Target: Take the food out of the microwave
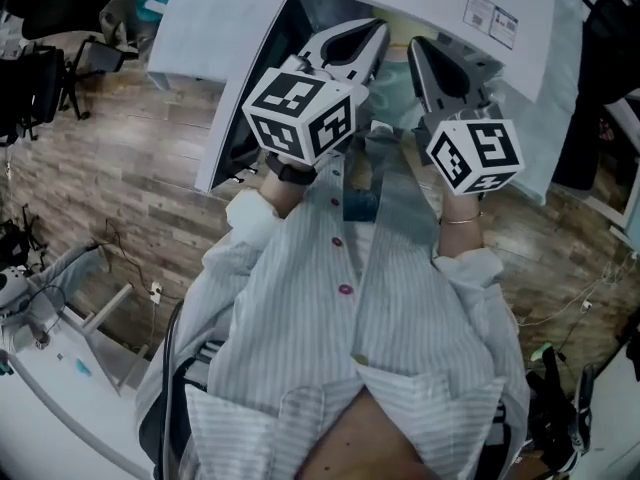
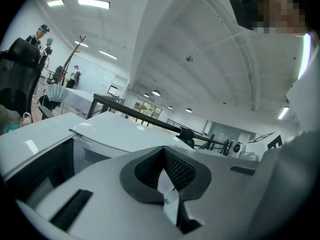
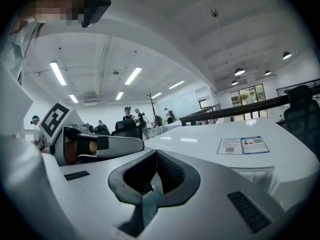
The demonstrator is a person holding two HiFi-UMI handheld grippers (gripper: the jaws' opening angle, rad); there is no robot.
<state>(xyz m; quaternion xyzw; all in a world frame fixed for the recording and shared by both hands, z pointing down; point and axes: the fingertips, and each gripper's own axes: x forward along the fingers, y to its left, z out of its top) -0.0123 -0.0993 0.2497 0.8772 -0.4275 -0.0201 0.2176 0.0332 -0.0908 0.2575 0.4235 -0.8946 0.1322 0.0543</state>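
— Food is to be lifted out. How are the fingers set, and is anything pinched?

— Both pairs are pressed together. On the left gripper the ridged pads are seen meeting at their tips with nothing clamped between them. The same is seen on the right gripper.

— And where is the food placed against those fingers?

— It cannot be made out for certain. Just past the fingertips, in the gap between the two grippers, a pale greenish patch is seen in the mouth of the microwave. It may be a dish, but that is offered as a judgement only.

— Why are the grippers held like that?

— They are carried side by side, near each other, and aimed almost level at the opening. This is judged to be so that whatever lies inside can be met from both flanks. The door is swung wide, outward of the left fingers, so the way in is not barred.

— And further out?

— Beyond the right fingers a printed label is fixed on the microwave's top. Behind the fingers the marker cubes are turned up toward the head camera, with striped sleeves behind them. A wooden floor is seen below.

— What is called for next?

— The jaws would have to be parted before anything could be gripped, so the reach is judged not yet begun.
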